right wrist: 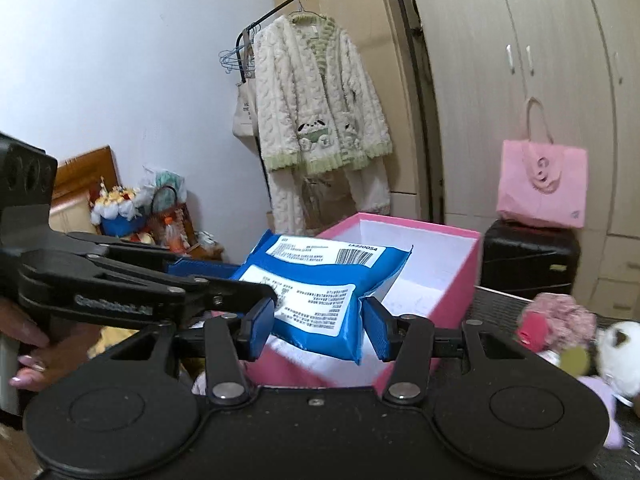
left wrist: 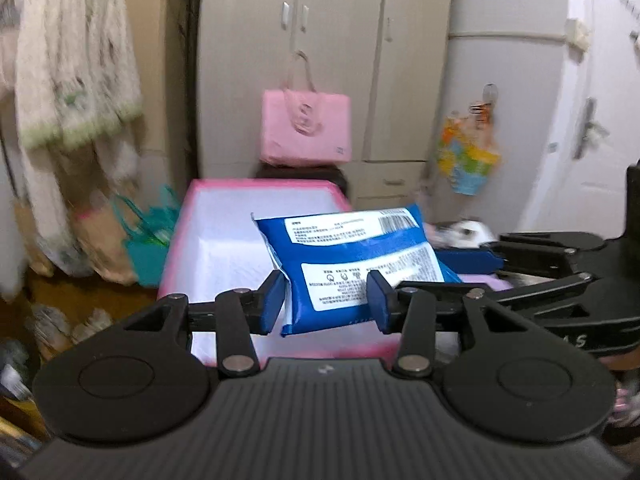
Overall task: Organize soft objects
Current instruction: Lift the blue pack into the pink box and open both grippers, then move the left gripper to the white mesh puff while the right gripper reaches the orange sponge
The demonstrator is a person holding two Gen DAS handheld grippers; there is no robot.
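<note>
Fingers first: the left gripper (left wrist: 326,300) had its 2 blue pads pinching the near end of the blue soft pack (left wrist: 352,264), 1 pad on each side; the right gripper (right wrist: 318,326) bracketed the pack's other end (right wrist: 320,292), pads touching or very close to its sides, so both seemed to share the load. The pack hung in the air, tilted, over the near part of the open pink box (left wrist: 256,186), not yet resting inside. Risks, as judged: the film wrapper looked slick and the fill squashy, so a pinch at 1 corner could slip if either hand let go early; uneven release might tip the pack onto the box's rim instead of its floor. Beyond the box on the right, a plush toy (right wrist: 618,344) lay on the table, near enough for the right gripper to knock.
</note>
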